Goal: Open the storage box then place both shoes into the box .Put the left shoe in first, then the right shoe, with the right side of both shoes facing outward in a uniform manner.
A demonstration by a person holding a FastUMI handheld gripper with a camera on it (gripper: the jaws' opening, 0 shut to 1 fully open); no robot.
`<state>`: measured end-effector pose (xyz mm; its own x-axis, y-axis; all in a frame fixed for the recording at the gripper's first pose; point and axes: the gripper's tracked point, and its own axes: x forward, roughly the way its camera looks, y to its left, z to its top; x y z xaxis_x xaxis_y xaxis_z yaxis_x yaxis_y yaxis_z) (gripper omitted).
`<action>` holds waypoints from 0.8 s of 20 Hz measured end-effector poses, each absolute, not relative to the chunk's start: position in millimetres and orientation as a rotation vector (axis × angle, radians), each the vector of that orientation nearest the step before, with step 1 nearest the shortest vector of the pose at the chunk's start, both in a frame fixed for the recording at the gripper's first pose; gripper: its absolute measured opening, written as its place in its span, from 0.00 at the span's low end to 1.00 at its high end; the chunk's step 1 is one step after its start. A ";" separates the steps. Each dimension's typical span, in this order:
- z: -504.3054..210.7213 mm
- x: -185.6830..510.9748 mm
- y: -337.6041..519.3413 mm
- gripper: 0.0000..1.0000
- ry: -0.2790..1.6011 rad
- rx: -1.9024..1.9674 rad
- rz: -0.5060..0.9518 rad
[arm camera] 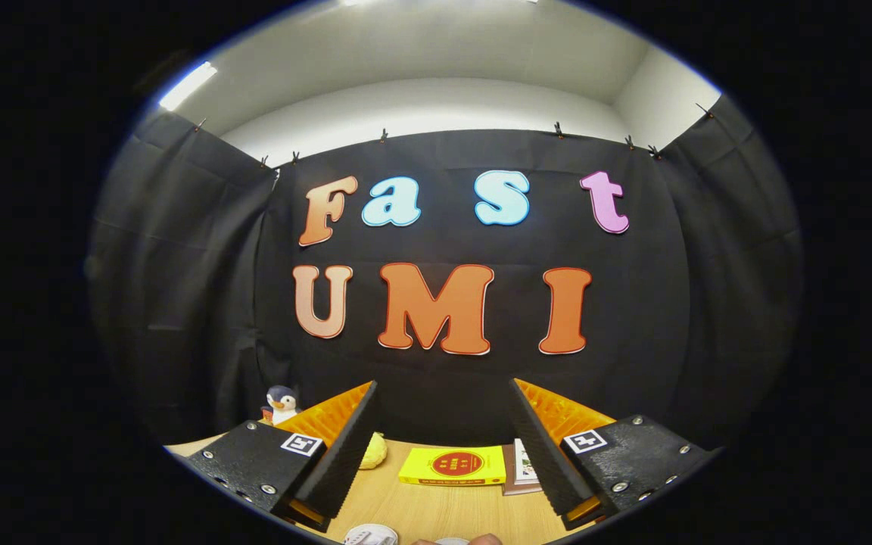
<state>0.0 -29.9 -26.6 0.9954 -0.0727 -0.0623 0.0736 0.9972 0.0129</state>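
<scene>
— How is the gripper (443, 446) held?

— It is held level above a wooden table (436, 511), aimed toward the black cloth wall (443, 378) at the far side. Its two fingers are spread wide apart, and nothing is clasped between them; only air and the table's far part are seen in the gap.

— What is seen just ahead of the fingers?

— A flat yellow box with a red round mark (454, 465) is laid on the table between the two fingers, a little beyond them. Just to its right, a small brownish booklet or pack (521, 473) is placed, partly covered by the right finger. A pale yellow soft lump (374, 451) is seen beside the left finger, partly hidden by it; what it is cannot be told.

— And farther out?

— A small penguin toy (281, 405) is stood at the far left of the table, next to the wall. At the near edge, below the fingers, a round white thing with red marks (370, 536) is glimpsed, and next to it a sliver of what may be a fingertip; neither can be made out well.

— Where are the storage box and the shoes?

— Their place cannot be told from this view.

— And above the cloth?

— A white wall and ceiling with a lit lamp strip (188, 85) at the far left.
</scene>
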 end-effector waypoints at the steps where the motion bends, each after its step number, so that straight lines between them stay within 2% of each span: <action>1: -30.6 -0.3 -29.3 1.00 0.073 0.013 -0.074; 8: -81.8 -10.0 6.5 1.00 0.198 0.040 0.001; 16: -193.6 -49.6 108.8 1.00 0.618 0.113 0.293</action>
<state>-49.6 108.8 -193.6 0.7751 0.3037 -0.5540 -0.2363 0.9526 0.1915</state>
